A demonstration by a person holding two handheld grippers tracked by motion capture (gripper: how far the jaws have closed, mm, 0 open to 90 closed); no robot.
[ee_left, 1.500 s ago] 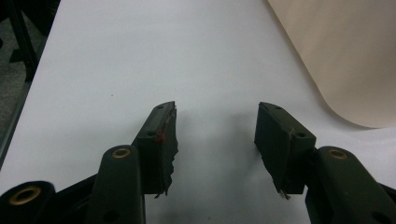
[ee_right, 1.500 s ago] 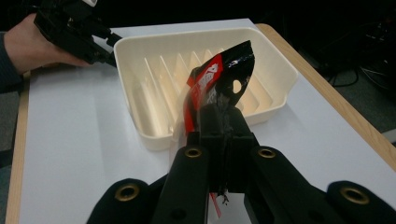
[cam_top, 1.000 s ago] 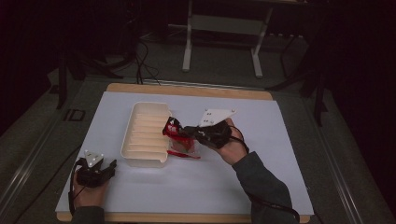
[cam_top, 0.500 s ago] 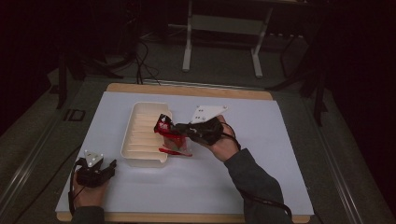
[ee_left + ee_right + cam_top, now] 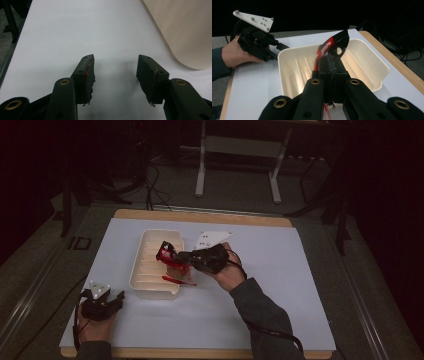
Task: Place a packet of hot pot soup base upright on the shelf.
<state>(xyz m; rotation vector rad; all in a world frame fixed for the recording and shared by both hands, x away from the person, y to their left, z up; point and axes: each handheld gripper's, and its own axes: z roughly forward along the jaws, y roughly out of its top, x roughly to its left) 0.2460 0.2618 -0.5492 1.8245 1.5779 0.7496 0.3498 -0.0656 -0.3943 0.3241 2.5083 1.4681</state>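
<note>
The table (image 5: 280, 285) is covered by a white sheet, and on its left half lies a cream tray (image 5: 150, 282) with ribbed floor and rounded corners, long side running away from the person. The tray looks like thin moulded plastic: light, fairly stiff, likely to slide on the sheet if nudged.

Over the tray's right rim the right gripper (image 5: 172, 255) holds a red packet (image 5: 165, 251), a small glossy wrapper with black and white print and a hang hole near its top. In the right gripper view the packet (image 5: 332, 47) stands up from the jaws above the tray (image 5: 367, 62), not yet resting on the floor inside. A red strip (image 5: 175, 280) trails down by the tray's rim; whether it belongs to the packet is unclear. The packet reads as light, soft and crinkly, probably slippery; a flat edge or sealed end seems the best place to pinch it, as done here.

The right jaws are pressed together on the packet's lower part. The left gripper (image 5: 112, 301) rests on the sheet near the table's front left corner, just beside the tray's near end; its jaws (image 5: 115, 72) are spread wide, holding nothing.
</note>
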